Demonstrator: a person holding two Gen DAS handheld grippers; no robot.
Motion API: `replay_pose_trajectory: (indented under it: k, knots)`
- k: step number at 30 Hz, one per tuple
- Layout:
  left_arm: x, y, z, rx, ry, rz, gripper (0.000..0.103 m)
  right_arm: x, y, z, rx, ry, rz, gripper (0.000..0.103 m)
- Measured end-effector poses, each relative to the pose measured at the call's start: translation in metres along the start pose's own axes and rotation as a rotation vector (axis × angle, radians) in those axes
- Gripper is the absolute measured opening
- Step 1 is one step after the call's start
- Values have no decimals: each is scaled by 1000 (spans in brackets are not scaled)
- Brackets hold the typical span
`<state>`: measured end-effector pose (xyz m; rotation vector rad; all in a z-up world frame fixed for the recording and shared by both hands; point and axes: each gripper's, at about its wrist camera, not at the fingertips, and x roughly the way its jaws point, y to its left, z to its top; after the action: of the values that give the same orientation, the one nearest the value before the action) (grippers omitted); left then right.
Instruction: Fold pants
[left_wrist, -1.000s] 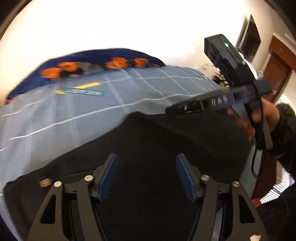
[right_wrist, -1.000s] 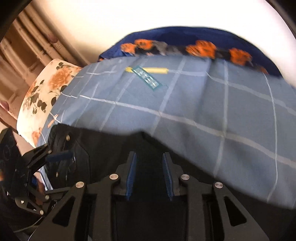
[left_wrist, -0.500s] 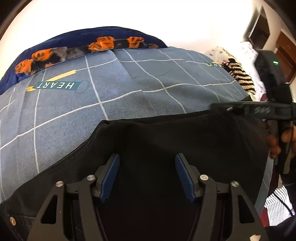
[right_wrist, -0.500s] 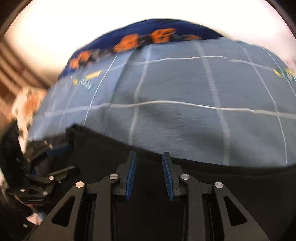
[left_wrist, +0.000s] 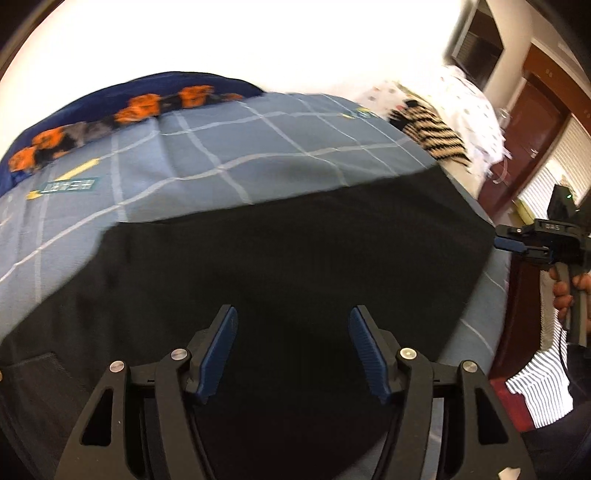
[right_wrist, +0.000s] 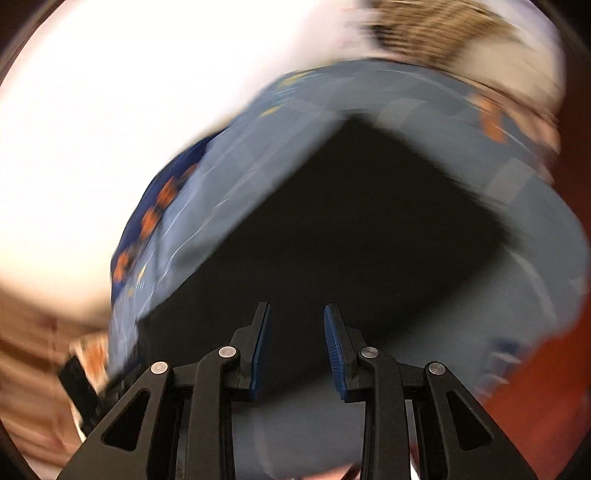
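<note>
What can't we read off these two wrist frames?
- Right wrist view: motion blur smears the bed sheet and the edges of the pants.
- Left wrist view: near end of the pants hidden behind the left gripper.
- Left wrist view: sheet label blurred, unreadable.

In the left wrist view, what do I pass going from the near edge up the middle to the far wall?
Left hand-held gripper → black pants → blue checked bedsheet → dark blue blanket with orange patches → white wall.

Left gripper (left_wrist: 290, 349) fingers opening, empty; right gripper (right_wrist: 297, 350) fingers narrowly parted, empty, both angled downward.
</note>
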<state>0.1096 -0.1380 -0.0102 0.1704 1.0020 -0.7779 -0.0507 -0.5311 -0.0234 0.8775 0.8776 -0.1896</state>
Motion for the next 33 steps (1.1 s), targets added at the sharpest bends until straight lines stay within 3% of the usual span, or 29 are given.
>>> replay_pose_trajectory:
  k: [6,17,24,26,29,33]
  knots:
    - [22,-43,-3,66,52,-22,60,-13,-59,4,143,-45,-26,31]
    - [46,-62,-6,79,97,1,61,-3,-87,32,179,-151,-8,30]
    - [49,-71,-8,123,78,32,67,6,-90,45,181,-175,13,7]
    - [48,-67,-6,96,74,-3,68,3,-85,45,176,-179,26,7]
    - [41,-49,3,-21,72,-119,68,-8,-71,47,184,-199,101,7]
    - [17,-21,14,-110,10,-110,68,-15,-30,53,130,-197,176,7]
